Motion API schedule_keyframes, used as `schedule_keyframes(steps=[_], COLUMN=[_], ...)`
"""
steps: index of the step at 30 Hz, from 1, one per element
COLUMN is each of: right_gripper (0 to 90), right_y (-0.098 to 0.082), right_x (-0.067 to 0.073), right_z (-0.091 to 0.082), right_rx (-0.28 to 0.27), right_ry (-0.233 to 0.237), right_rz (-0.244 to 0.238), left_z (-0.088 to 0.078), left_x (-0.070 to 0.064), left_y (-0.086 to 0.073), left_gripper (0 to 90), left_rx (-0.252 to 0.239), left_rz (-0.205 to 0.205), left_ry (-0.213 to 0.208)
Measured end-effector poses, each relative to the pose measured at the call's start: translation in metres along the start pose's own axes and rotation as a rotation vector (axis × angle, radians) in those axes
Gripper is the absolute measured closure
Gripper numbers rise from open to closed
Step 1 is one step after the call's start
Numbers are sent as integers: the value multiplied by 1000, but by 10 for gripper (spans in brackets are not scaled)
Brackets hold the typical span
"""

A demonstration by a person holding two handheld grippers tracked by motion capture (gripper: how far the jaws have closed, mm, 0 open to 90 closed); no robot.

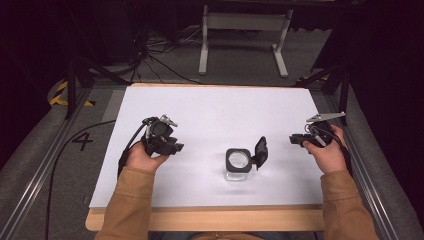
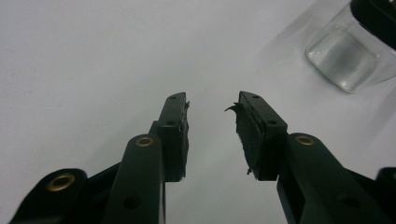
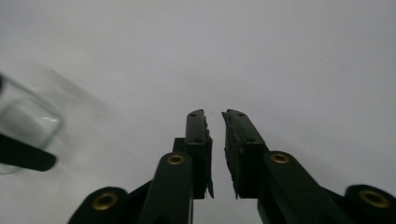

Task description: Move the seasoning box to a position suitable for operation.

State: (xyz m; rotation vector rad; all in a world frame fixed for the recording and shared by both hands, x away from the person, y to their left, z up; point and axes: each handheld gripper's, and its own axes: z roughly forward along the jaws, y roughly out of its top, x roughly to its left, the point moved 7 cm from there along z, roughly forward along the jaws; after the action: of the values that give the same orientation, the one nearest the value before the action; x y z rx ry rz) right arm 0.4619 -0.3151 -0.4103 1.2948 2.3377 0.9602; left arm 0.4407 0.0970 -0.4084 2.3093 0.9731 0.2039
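A small square clear glass jar (image 1: 237,162) with a black rim stands on the white table top (image 1: 215,105), a little right of centre near the front. Its black hinged lid (image 1: 260,151) is flipped open to the right. My left gripper (image 1: 176,147) is held in a hand well to the jar's left, open and empty (image 2: 212,105), with the jar (image 2: 343,60) off at the upper right of its view. My right gripper (image 1: 294,139) is held to the right of the jar. Its jaws (image 3: 214,116) stand a narrow gap apart with nothing between them, and the jar (image 3: 25,123) is blurred at the left.
The white top lies on a wooden board whose front edge (image 1: 210,220) shows near the person. Metal rails (image 1: 45,165) run along both sides. Beyond the table are a white stand (image 1: 240,22) and loose cables (image 1: 150,50) on the floor.
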Motion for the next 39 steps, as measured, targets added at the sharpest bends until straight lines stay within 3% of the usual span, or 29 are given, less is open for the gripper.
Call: schedule_keyframes(steps=[2,4,7,14,18,23,25,33,39], right_gripper=[849,876,898,900,900,900,900,900,900], right_y=[2,2,4,9,15,18,19,21,21], right_x=[8,13,18,34,48,63,71,88,90], right_z=[-3,-7,-14,-24,-32,-35,-35,-34,-35], right_rx=[-1,1,-9,-38,-78,-82,-79,-73,-72], right_ry=[39,49,55,99,123,153,174,211,221], right_rz=[1,19,8,-27,-58,-88,-108,-138,-146], left_z=[-1,-3,-5,-4,-2,5,10,29,39], left_x=[-4,-8,-14,-32,-45,-56,-69,-97,-112], left_y=[2,4,8,15,18,21,25,27,30], left_gripper=[661,674,701,845,875,897,898,898,898], left_rx=[-3,0,-25,-20,-15,-7,-9,26,16], left_rz=[17,21,32,68,107,133,195,233,258], left_ry=[-13,-36,-75,-154,-194,-209,-215,-284,-296])
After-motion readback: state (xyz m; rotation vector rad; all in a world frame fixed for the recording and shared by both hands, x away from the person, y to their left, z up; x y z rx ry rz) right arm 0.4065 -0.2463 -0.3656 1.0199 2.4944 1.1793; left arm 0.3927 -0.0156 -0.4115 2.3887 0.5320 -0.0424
